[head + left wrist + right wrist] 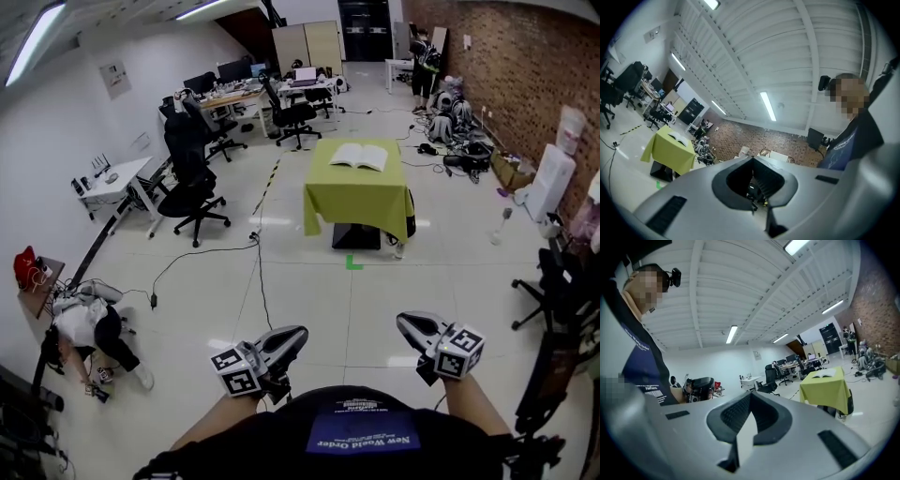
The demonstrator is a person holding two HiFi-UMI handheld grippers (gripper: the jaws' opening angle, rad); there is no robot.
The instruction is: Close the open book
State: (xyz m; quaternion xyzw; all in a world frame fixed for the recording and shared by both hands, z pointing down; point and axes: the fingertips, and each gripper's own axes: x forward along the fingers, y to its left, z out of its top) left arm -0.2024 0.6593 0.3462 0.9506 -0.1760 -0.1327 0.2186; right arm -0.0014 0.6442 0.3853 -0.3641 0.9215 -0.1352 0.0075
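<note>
An open book [360, 156] lies flat on a small table draped in a yellow-green cloth [356, 199], far ahead in the middle of the room. Both grippers are held close to my body, well short of the table. My left gripper [298, 333] and my right gripper [405, 322] point toward it, jaws together, nothing held. The left gripper view shows the book [677, 137] and the table [670, 152] small at the left, past the shut left gripper [757, 206]. In the right gripper view the book [823, 375] sits on the cloth [827, 391] at the right, beyond the shut right gripper [740, 437].
Black office chairs [192, 202] and a white desk [112, 183] stand to the left. A person [89, 328] crouches on the floor at the near left. Cables cross the tiles [258, 272]. Green tape [353, 263] marks the floor before the table. Bags [459, 122] line the brick wall.
</note>
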